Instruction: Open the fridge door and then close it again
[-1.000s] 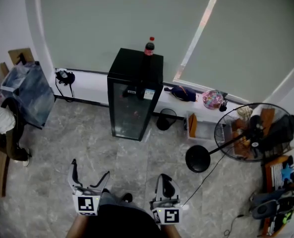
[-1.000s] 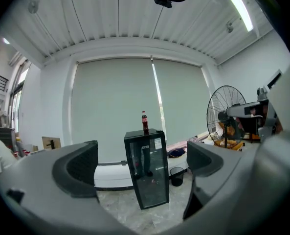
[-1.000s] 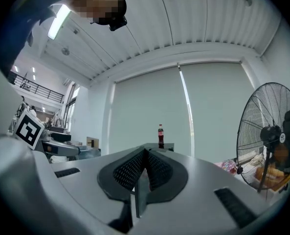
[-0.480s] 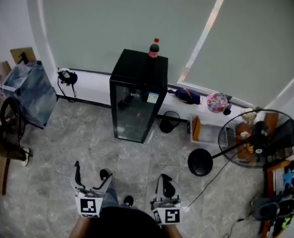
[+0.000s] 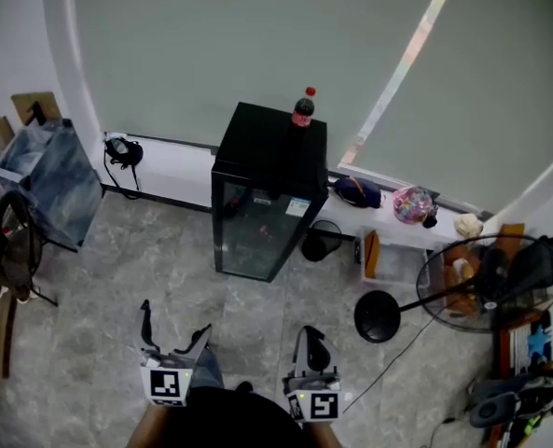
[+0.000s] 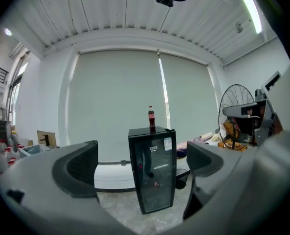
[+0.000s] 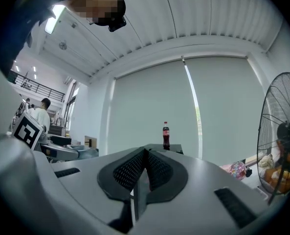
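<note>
A small black fridge with a glass door stands against the far wall, its door closed. In the left gripper view the fridge shows straight ahead between the jaws. A cola bottle stands on its top, and the bottle also shows in the right gripper view. My left gripper is open and empty, low in the head view and well short of the fridge. My right gripper is shut on nothing, beside the left one.
A standing fan with a round base is at the right. A small black bin sits right of the fridge. A blue-draped cart stands at the left. A cable runs across the grey stone floor.
The head view has shifted so the fridge sits lower and further right in the picture. Both grippers keep their places and states.
</note>
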The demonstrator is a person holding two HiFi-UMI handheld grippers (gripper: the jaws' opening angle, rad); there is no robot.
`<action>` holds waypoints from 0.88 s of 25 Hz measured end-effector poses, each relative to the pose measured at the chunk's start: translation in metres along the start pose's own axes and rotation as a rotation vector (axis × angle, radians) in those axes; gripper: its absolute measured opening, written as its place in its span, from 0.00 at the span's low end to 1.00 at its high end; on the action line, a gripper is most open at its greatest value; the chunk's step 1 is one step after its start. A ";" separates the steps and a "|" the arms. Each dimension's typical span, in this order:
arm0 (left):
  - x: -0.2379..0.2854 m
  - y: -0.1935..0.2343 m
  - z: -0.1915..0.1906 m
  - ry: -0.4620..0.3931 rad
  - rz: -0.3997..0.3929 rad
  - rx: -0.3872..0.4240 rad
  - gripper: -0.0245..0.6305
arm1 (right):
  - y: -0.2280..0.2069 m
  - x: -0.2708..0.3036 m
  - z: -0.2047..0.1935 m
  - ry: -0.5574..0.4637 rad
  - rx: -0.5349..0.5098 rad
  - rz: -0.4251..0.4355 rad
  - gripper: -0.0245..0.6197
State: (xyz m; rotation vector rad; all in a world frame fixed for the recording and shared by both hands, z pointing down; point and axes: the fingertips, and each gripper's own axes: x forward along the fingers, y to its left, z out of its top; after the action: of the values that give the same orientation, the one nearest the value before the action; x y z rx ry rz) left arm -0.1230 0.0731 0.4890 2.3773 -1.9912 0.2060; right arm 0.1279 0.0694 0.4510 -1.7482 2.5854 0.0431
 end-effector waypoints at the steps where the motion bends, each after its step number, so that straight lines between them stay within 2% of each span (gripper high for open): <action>1: 0.009 0.007 0.001 -0.002 -0.005 -0.002 0.87 | 0.002 0.011 0.001 -0.001 0.000 -0.003 0.05; 14: 0.094 0.095 0.002 0.014 -0.072 0.009 0.87 | 0.043 0.122 0.003 -0.005 -0.009 -0.042 0.05; 22: 0.130 0.119 -0.017 0.052 -0.143 -0.003 0.86 | 0.062 0.153 -0.003 0.029 0.005 -0.079 0.05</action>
State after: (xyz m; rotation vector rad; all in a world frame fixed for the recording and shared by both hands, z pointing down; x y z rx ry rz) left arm -0.2188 -0.0731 0.5150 2.4725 -1.7901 0.2564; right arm 0.0138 -0.0495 0.4498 -1.8607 2.5303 0.0100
